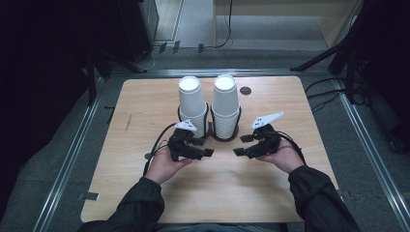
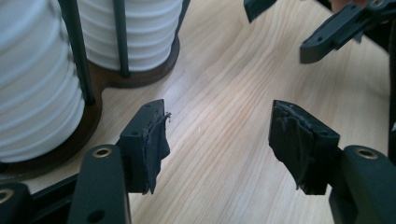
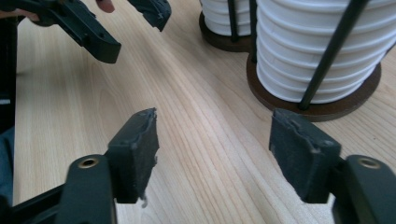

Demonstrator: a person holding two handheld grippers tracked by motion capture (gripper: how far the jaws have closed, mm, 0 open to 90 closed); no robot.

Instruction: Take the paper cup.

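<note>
- The left gripper [image 1: 207, 147] sat low over the wooden table [image 1: 145, 106], held in the person's left hand [image 1: 164, 164], with its tips aimed toward the middle of the table.
- In the left gripper view its jaws stood apart with bare tabletop between the worn pads [image 2: 156, 140]; nothing was held.
- The right gripper [image 1: 241, 145] faced it from the other side, cradled in the right hand [image 1: 285, 157], the two sets of tips near each other but not touching.
- In the right gripper view its jaws also stood apart, wood grain showing between them and nothing gripped.
- The left stack of white paper cups [image 1: 192, 104] stood upright in a dark round holder [image 1: 180, 115] just beyond the left gripper (thin black rods rose beside the cups).
- The right stack of white paper cups [image 1: 226, 104] stood beside it in the joined second ring of that holder, a little ahead of the right gripper.
- Both stacks stood close together, near the table's middle, toward its far edge; neither gripper touched them.
- A small dark round disc [image 1: 245, 90] was set in the tabletop just right of the right stack.
- Dark sleeves [image 1: 314, 198] came in from the bottom of the high view.
</note>
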